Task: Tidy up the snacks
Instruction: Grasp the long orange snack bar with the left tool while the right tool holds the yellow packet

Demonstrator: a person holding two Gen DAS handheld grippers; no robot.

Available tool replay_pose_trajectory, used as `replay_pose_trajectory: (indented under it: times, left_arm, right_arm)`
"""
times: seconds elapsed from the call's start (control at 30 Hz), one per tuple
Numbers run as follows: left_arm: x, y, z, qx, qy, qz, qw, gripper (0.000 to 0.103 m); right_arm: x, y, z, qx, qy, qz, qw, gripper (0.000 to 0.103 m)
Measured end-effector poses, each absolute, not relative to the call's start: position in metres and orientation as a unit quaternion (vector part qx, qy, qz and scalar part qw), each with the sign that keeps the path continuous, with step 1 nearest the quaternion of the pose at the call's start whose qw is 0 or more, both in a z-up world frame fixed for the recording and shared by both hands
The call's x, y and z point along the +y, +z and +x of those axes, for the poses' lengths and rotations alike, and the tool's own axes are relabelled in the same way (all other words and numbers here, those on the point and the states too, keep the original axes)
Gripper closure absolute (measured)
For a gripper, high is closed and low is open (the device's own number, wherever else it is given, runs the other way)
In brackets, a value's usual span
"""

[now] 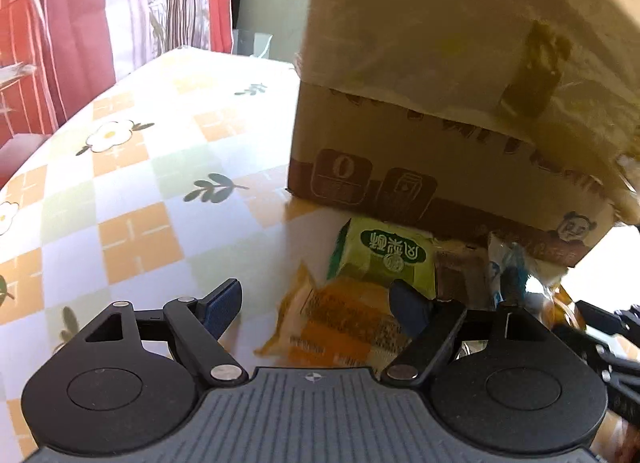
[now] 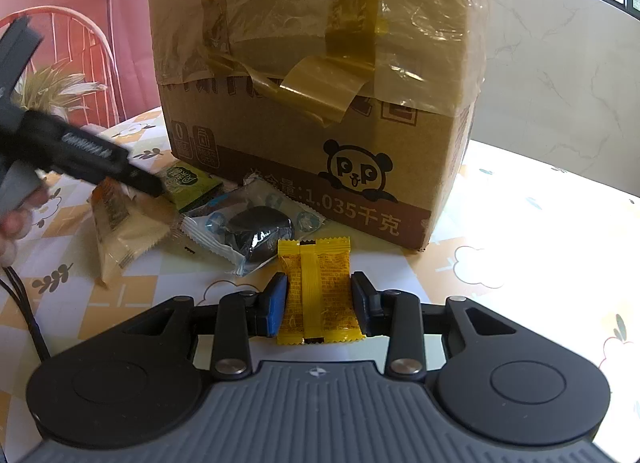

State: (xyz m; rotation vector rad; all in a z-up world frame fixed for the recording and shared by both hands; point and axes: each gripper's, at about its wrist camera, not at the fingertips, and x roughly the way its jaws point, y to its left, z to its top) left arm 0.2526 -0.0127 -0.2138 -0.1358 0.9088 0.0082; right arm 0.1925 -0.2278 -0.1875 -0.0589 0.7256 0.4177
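Observation:
A taped cardboard box (image 2: pixel 312 103) with a panda print stands on the table; it also shows in the left wrist view (image 1: pixel 440 123). Snacks lie in front of it. My left gripper (image 1: pixel 316 303) is open over an orange packet (image 1: pixel 344 323), with a green packet (image 1: pixel 384 259) just beyond. My right gripper (image 2: pixel 320 299) has its pads against both sides of a yellow packet (image 2: pixel 316 287). A clear packet with a dark snack (image 2: pixel 256 227), a beige packet (image 2: pixel 124 235) and the green packet (image 2: pixel 188 183) lie to its left.
The table has a checked floral cloth (image 1: pixel 132 191). The left gripper's body (image 2: pixel 80 151) and the hand holding it show at the left of the right wrist view. Red curtains (image 1: pixel 60 31) hang behind the table.

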Motion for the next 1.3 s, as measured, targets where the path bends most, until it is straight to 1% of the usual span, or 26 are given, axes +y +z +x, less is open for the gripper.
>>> replay_pose_trajectory:
  times: [0.1,0.17,0.37,0.53,0.57,0.73,0.93,1.13,1.2,1.27,1.3]
  left_arm:
    - [-0.01,-0.209,0.246,0.436,-0.001,-0.07,0.897,0.021]
    - [-0.006,-0.204,0.239,0.438,-0.005,-0.095,0.894,0.021]
    - [0.004,-0.188,0.211,0.434,0.014,-0.222,0.873,0.023]
    - [-0.005,-0.196,0.215,0.455,0.012,-0.242,0.857,0.023]
    - [-0.006,-0.199,0.218,0.458,0.012,-0.243,0.855,0.025]
    - [-0.024,-0.206,0.231,0.444,0.019,-0.173,0.879,0.036]
    - [-0.049,-0.216,0.26,0.436,0.029,-0.079,0.896,0.038]
    - [-0.062,-0.227,0.242,0.432,0.009,-0.034,0.901,0.039]
    - [-0.062,-0.227,0.236,0.428,0.009,-0.029,0.903,0.044]
    - [-0.06,-0.227,0.231,0.426,0.009,-0.03,0.904,0.05]
    - [-0.06,-0.225,0.228,0.424,0.009,-0.029,0.905,0.051]
  right_arm:
    - [-0.228,-0.188,0.192,0.352,0.203,-0.029,0.913,0.066]
    - [-0.228,-0.188,0.192,0.352,0.203,-0.029,0.913,0.066]
    - [-0.228,-0.188,0.193,0.352,0.202,-0.03,0.913,0.066]
    - [-0.227,-0.188,0.193,0.352,0.202,-0.032,0.913,0.066]
    - [-0.227,-0.188,0.193,0.352,0.202,-0.032,0.913,0.066]
    - [-0.227,-0.188,0.193,0.352,0.203,-0.033,0.913,0.066]
    - [-0.229,-0.188,0.193,0.352,0.205,-0.03,0.913,0.066]
    - [-0.229,-0.188,0.193,0.352,0.205,-0.028,0.913,0.066]
    - [-0.23,-0.188,0.193,0.353,0.205,-0.024,0.913,0.066]
    - [-0.229,-0.187,0.193,0.353,0.204,-0.024,0.913,0.066]
    - [-0.228,-0.187,0.193,0.353,0.203,-0.026,0.913,0.066]
